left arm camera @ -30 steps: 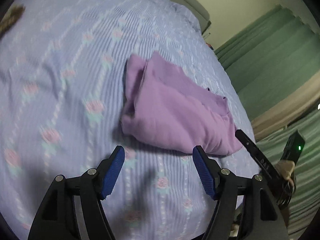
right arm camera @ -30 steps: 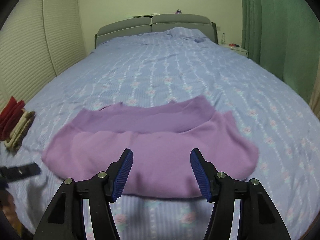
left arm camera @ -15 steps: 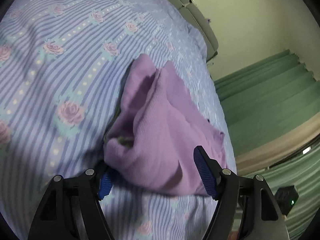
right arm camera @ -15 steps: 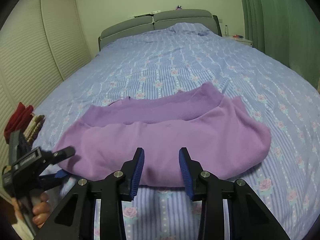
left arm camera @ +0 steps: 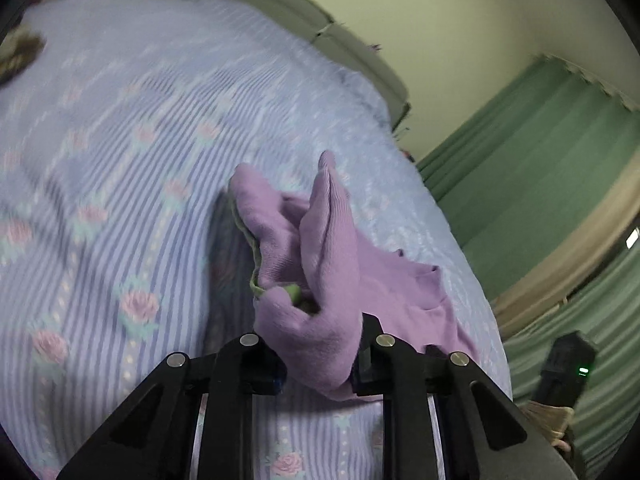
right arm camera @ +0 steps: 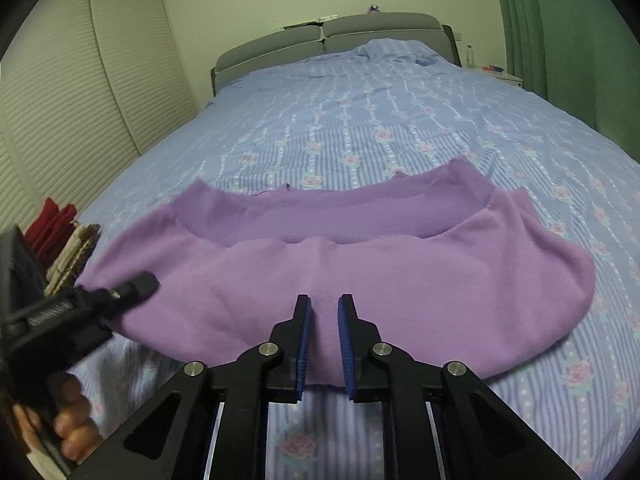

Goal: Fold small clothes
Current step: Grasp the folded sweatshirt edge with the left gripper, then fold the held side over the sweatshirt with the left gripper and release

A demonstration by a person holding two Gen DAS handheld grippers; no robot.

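Currently, purple sweater (left arm camera: 332,264) edge was pinched in left gripper (left arm camera: 318,364); right gripper (right arm camera: 323,344), nearly closed on its near hem, grip unconfirmed. Folding step; lift-over was judged next.

We see a bed (right arm camera: 400,128) in blue floral sheets; grey headboard (right arm camera: 328,40); green curtains (left arm camera: 540,152); louvred wardrobe doors (right arm camera: 80,92).

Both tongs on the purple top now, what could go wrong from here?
1. The left tongs hold a thick bunched wad of the purple top, so the fold may start crooked.
2. The right tongs have narrowed over the near hem; whether they hold any cloth is unclear, so a lift could miss it.
3. Pulling leftward may drag the top into the folded stack.
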